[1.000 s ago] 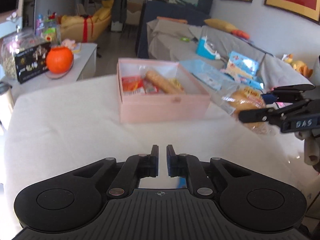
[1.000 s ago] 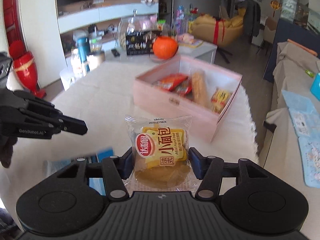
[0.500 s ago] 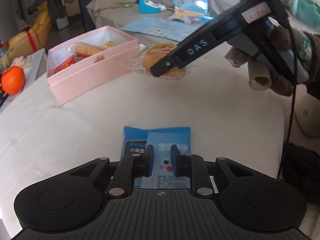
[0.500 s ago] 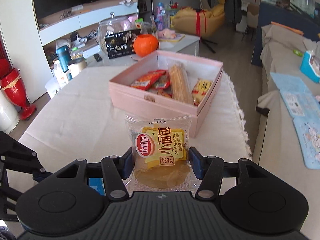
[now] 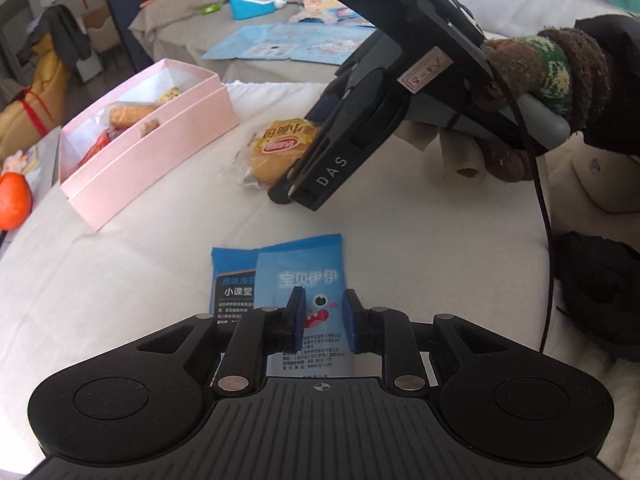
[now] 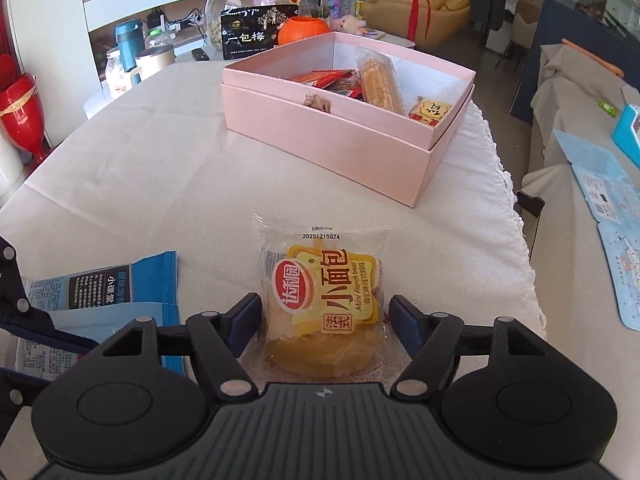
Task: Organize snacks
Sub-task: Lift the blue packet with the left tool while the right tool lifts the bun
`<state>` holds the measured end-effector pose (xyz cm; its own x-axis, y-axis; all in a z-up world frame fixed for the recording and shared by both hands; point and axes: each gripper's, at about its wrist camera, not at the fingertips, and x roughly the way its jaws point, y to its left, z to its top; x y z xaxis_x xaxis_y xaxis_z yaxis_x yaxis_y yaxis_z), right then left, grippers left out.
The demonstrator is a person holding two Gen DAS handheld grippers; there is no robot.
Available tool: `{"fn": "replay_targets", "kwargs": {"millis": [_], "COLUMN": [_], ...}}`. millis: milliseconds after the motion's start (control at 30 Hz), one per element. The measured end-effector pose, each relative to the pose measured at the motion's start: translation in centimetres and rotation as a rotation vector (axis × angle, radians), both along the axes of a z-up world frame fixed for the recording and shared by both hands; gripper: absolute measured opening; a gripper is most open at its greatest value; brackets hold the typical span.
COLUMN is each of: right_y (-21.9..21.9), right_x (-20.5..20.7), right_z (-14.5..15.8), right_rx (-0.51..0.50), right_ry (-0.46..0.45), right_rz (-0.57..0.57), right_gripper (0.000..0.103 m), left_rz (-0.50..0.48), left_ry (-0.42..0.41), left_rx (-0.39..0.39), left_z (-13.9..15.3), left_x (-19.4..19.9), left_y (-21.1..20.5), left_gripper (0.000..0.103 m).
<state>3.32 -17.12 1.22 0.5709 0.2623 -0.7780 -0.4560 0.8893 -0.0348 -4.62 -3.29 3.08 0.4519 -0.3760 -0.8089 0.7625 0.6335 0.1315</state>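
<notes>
My right gripper [image 6: 324,320] is shut on a clear-wrapped mini French bread packet [image 6: 324,292] and holds it above the white tablecloth, short of the pink box [image 6: 340,140]. The box holds several snacks, among them a long biscuit pack [image 6: 378,82]. The bread packet [image 5: 280,148] and the right gripper [image 5: 300,194] also show in the left wrist view, with the pink box [image 5: 152,140] to their left. My left gripper [image 5: 320,320] is open, its fingers either side of two overlapping blue snack packets [image 5: 296,280] lying flat on the cloth. These packets also show in the right wrist view [image 6: 108,292].
An orange pumpkin-shaped jar [image 6: 304,30], a black box [image 6: 256,34] and a glass jar [image 6: 236,4] stand on a low table beyond the box. The table edge [image 6: 516,216] runs along the right, with a grey-covered sofa [image 6: 580,100] past it.
My left gripper has swung down over the blue packets and opened wider around them. My right gripper has carried the bread packet closer to the pink box.
</notes>
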Motion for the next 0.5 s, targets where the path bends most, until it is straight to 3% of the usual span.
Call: {"fn": "replay_targets", "kwargs": {"millis": [100,267,433,500], "right_y": [-0.6,-0.8,-0.7,-0.8], "right_x": [0.6,0.9,1.0,1.0], "right_z": [-0.1,-0.2,-0.5,-0.6], "right_rx": [0.026,0.033,0.039,0.042], "right_ry": [0.024,0.022,0.010,0.005], "right_rz": [-0.025,-0.035,-0.050,-0.054], "right_gripper": [0.081,0.083,0.087,0.090], "left_rz": [-0.005,0.083,0.312,0.351], "left_ry": [-0.032,-0.172,-0.141,-0.085], "left_rx": [0.036,0.163,0.065,-0.019], "left_z": [-0.2,-1.3,-1.3,-1.1], "left_x": [-0.1,2.0,7.0,8.1], "left_y": [-0.2,0.9,5.1,6.3], "left_gripper": [0.027,0.027,0.027,0.034]}}
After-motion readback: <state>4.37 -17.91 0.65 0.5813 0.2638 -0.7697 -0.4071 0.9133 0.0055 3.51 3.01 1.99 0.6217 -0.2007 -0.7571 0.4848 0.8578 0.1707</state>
